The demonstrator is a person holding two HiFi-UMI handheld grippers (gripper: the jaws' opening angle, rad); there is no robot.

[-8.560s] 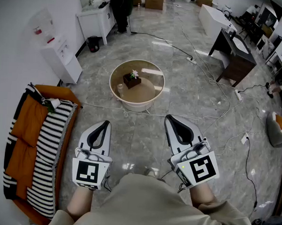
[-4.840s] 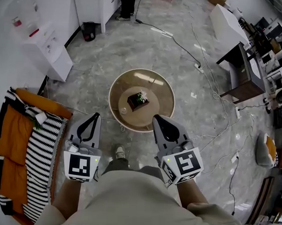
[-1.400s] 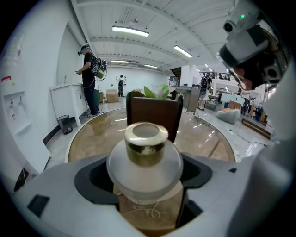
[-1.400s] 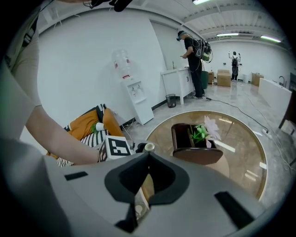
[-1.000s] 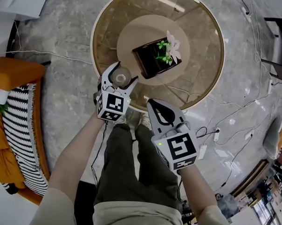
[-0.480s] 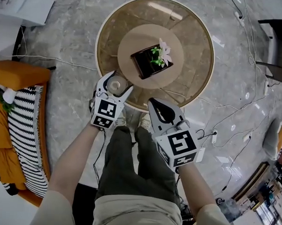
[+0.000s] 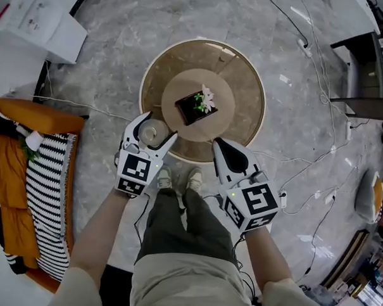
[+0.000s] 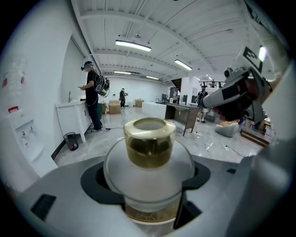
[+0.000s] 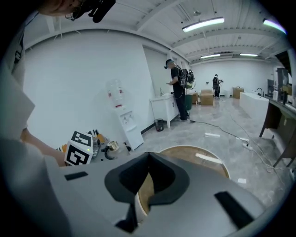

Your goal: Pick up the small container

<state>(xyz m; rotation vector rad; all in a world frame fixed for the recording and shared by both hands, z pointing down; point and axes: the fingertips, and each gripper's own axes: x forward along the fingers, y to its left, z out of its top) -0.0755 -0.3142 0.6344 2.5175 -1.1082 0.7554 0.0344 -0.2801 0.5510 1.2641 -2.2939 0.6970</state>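
While at table [image 7: 264,108] rim, left hand-held gripper [image 7: 158,127] clamps small container [image 8: 149,143] | right hand-held gripper [image 7: 220,146] closed, empty.

Head view: camera on the person's head, facing steeply down from well above the round counter [image 7: 245,88] and both tools.

Left gripper view: camera rides the left hand-held gripper [image 7: 156,127] and faces level along its jaws, very near the small container [image 8: 148,143].

Right gripper view: camera rides the right hand-held gripper [image 7: 220,146] and faces across the counter's near rim.

Shared: both gripper views take in the far standing person [image 8: 92,99]. Each also catches the other gripper at its edge.
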